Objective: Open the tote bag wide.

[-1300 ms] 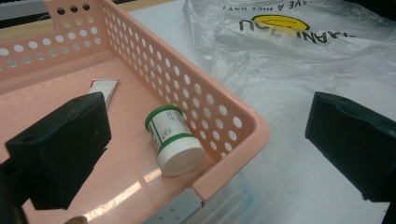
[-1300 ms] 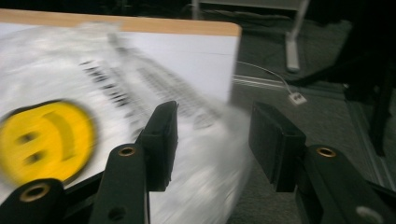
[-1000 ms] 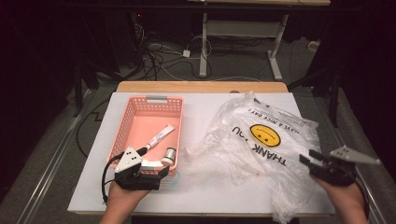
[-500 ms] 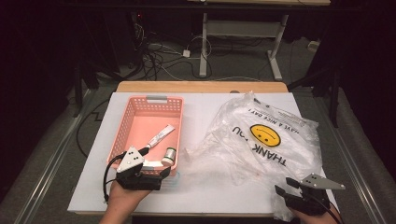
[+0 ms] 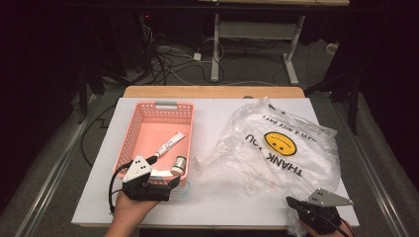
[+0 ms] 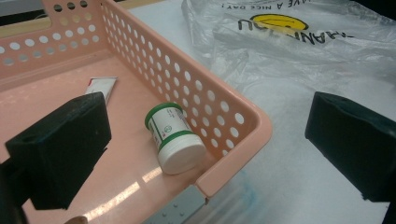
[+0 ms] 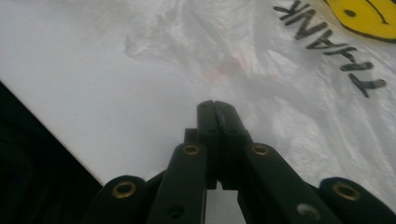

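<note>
Pink plastic, pierced with round holes, makes up the basket (image 5: pixel 148 126) on the left half of the white desk (image 5: pixel 212 197). Inside it a white tube (image 5: pixel 168 144) lies slanted near the middle, and a small white jar (image 5: pixel 180 164) with a green lid lies on its side in the near right corner, close against the basket wall. The left claw (image 5: pixel 170 181) sits at the basket's near right corner; in the left gripper view its jaws stand wide apart, one over the basket floor and the other over the bare desk outside, with the rim corner between them and the jar (image 6: pixel 173 138) just beyond. It holds nothing.

To the right, a crumpled clear plastic bag (image 5: pixel 276 148) spreads over the right half of the desk, printed with a yellow smiley face and black "THANK YOU" lettering. The right claw (image 5: pixel 296 203) is at the bag's near right edge, by the near edge of the desk. In the right gripper view its jaws are pressed together, tips over the bag (image 7: pixel 261 60); whether film is pinched between them I cannot tell.
</note>
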Motion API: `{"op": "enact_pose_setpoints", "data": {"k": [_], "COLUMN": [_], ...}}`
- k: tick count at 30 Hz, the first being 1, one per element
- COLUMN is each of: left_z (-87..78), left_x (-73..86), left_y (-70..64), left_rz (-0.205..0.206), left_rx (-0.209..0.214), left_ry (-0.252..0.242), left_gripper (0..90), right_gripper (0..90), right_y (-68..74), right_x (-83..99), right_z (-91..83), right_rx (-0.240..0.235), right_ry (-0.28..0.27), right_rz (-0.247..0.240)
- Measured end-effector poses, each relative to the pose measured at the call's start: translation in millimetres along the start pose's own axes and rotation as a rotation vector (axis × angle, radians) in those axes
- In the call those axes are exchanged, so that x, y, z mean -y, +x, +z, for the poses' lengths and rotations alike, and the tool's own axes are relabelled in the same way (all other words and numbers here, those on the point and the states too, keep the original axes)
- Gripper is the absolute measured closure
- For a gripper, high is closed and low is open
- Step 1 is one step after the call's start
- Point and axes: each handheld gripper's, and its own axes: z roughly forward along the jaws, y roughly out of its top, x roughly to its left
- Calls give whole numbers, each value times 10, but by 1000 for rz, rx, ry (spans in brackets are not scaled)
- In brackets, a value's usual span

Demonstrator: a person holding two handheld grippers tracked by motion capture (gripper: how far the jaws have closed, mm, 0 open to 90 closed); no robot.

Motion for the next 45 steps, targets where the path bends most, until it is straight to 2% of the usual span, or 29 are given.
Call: {"op": "enact_pose_setpoints", "data": {"k": [2, 3, 4, 5, 6, 7, 8, 9, 10, 11, 12, 13, 14, 15, 17, 20, 23, 24, 26, 30, 31, 32, 34, 35, 37, 38, 40, 41, 45], "left_z": [-4, -5, -7, -8, -7, -6, -6, -6, -4, -4, -4, -6, -9, -12, -14, -15, -20, -21, -20, -14, -13, -10, -6, -7, -13, -18, -23, -22, -7], "left_x": [-4, -5, -6, -6, -6, -5, -4, -4, -6, -6, -7, -8, -8, -8, -9, -8, -9, -10, -10, -11, -12, -13, -13, -12, -13, -15, -13, -12, -8], "left_y": [-2, -3, -4, -3, -1, 0, 1, 2, 2, 2, 0, -2, -3, -2, 1, 0, 2, 4, 4, -3, -5, -7, -13, -15, -16, -16, -11, -6, -7], "left_rz": [1, 1, 2, 1, 0, 1, 0, -1, -3, -3, -2, -1, -1, -1, -3, -1, -6, -6, -8, -7, -7, -7, -5, -5, -6, -7, -10, -13, -18], "left_rx": [2, 2, 2, 2, 3, 2, 2, 2, 3, 3, 2, 2, 2, 2, 1, 2, 2, 1, 3, 3, 4, 5, 7, 7, 9, 10, 9, 9, 13], "left_ry": [-1, -3, -5, -6, -5, -4, -4, -4, -4, -4, -5, -5, -6, -7, -8, -7, -12, -12, -13, -16, -17, -18, -19, -21, -27, -32, -36, -38, -37], "left_gripper": [0, 0, 0, 0, 0, 0, 0, 0, 0, 0, 0, 0, 0, 0, 0, 0, 0, 0, 0, 0, 0, 0, 0, 0, 0, 0, 0, 0, 0], "right_gripper": [900, 682, 682, 486, 486, 333, 333, 306, 336, 336, 536, 536, 656, 870, 900, 900, 900, 900, 900, 900, 900, 900, 900, 900, 887, 833, 714, 714, 585], "right_y": [62, 64, 64, -35, -35, -137, -137, -190, -198, -198, -191, -191, -188, -200, -198, -167, -57, 35, 64, 242, 242, 308, 341, 390, 403, 401, 361, 361, 297], "right_x": [-3, -6, -6, -4, -4, 11, 11, 52, 82, 82, 121, 121, 126, 113, 114, 105, 60, 14, 1, -55, -55, -61, -63, -66, -70, -79, -114, -114, -205], "right_z": [-1, -28, -28, -85, -85, -110, -110, -40, 18, 18, 87, 87, 95, 83, 70, 21, -46, -58, -56, -2, -2, 39, 62, 107, 117, 113, 37, 37, -47], "right_rx": [-7, 26, 26, 62, 62, 87, 87, 77, 75, 75, 99, 99, 120, 124, 116, 104, 90, 75, 68, 3, 3, -25, -37, -64, -64, -68, -97, -97, -110], "right_ry": [-1, -21, -21, -75, -75, -98, -98, -46, -9, -9, 46, 46, 46, 56, 55, 36, 8, -4, -6, -3, -3, 8, 14, 24, 26, 17, -37, -37, -121], "right_rz": [-18, -19, -19, 57, 57, 122, 122, 135, 130, 130, 92, 92, 77, 77, 74, 64, 13, -22, -30, -80, -80, -100, -106, -116, -123, -117, -82, -82, -34]}}
